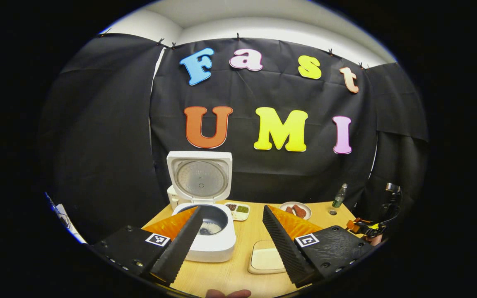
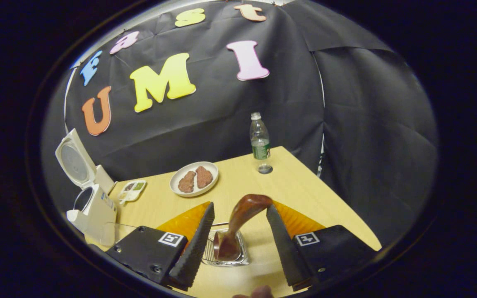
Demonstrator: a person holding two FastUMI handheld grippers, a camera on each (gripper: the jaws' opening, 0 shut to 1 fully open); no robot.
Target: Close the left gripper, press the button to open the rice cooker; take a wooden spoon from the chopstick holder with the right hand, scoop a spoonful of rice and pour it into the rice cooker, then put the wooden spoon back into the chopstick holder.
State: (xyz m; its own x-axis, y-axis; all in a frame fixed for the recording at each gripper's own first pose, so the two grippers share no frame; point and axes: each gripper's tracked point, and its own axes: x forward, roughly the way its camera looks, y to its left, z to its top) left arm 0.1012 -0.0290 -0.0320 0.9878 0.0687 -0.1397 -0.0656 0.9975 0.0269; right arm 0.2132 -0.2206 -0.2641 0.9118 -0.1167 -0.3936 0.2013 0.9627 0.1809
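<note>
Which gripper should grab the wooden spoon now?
Probably the right gripper: its open fingers already straddle the wooden spoon standing in the chopstick holder. The left gripper faces the open rice cooker instead.

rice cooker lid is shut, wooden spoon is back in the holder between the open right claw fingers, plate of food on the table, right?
Not quite: the rice cooker lid stands open, as the left gripper view shows. The rest holds: the wooden spoon sits in the holder, the right claw is open, and the plate is on the table.
</note>
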